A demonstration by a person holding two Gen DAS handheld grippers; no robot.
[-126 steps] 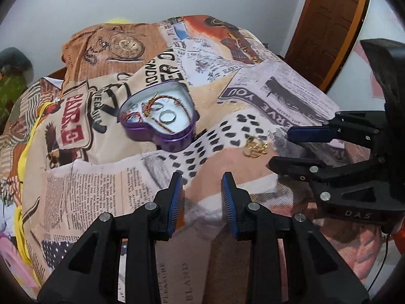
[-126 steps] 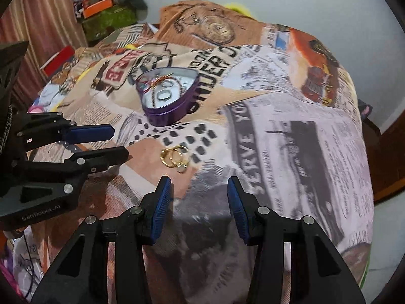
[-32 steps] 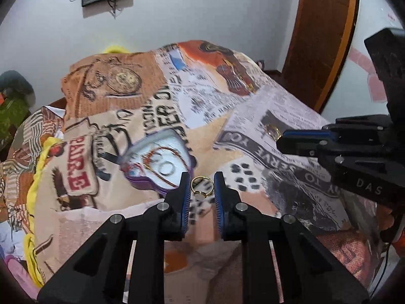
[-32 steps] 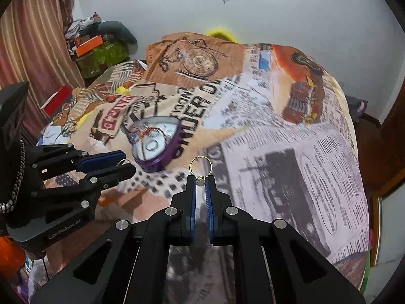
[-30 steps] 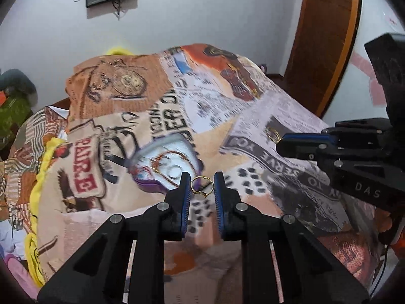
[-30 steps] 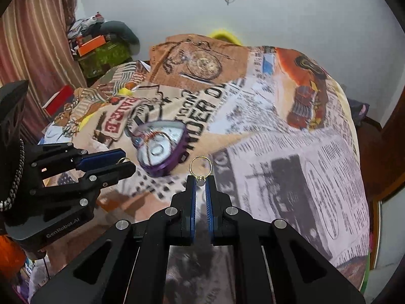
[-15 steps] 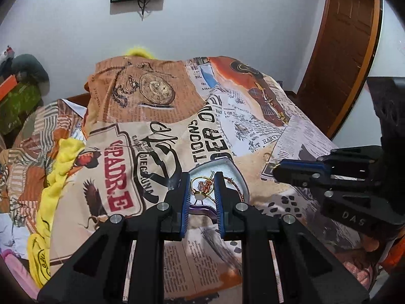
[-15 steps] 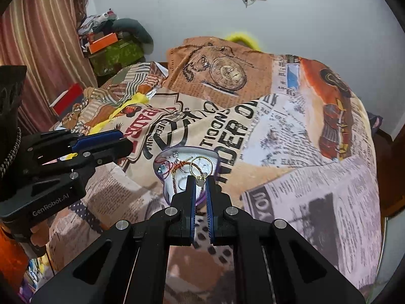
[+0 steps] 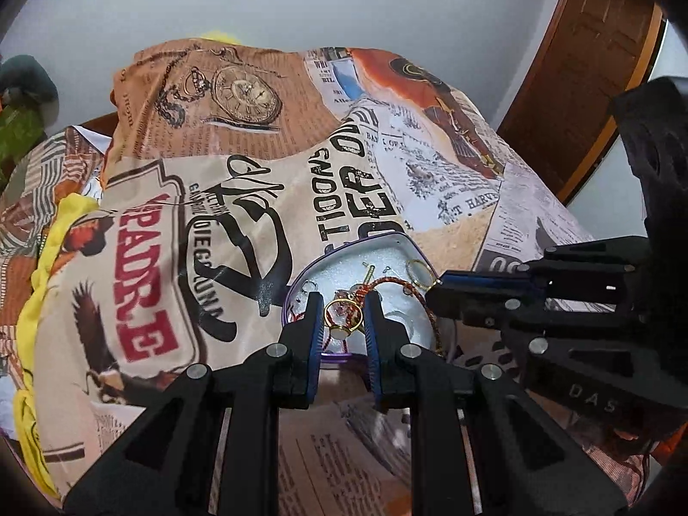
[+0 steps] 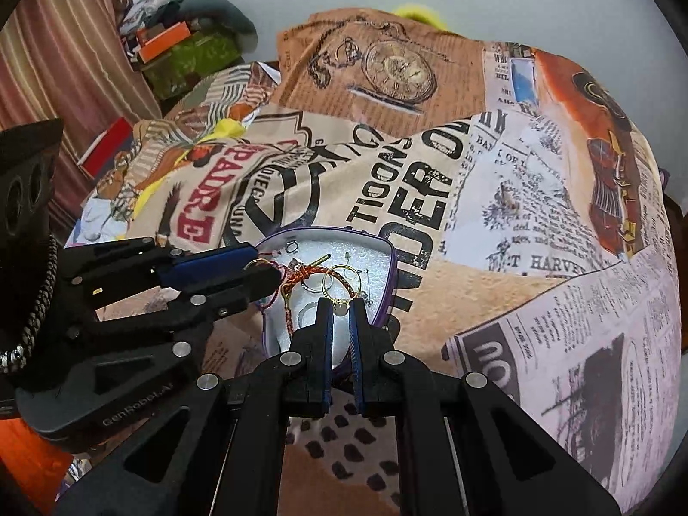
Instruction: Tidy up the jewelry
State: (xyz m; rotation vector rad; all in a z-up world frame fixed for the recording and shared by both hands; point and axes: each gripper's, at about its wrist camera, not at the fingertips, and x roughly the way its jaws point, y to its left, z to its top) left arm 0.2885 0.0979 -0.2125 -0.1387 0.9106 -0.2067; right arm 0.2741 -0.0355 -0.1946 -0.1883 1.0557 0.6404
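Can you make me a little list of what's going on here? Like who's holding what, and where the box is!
Place: a bed with a newspaper-print bedspread
Box: purple heart-shaped tin, lid off, lying on the bedspread
In the box: a red-and-gold cord, some small rings
Left gripper: shut on a gold hoop earring, above the tin
Right gripper: shut on another gold hoop earring, above the tin
Not yet done: dropping the earrings in

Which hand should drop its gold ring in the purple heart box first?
Probably either, slightly the right. The right gripper pinches its gold ring over the middle of the heart box; the left gripper holds its ring nearer the box's edge.
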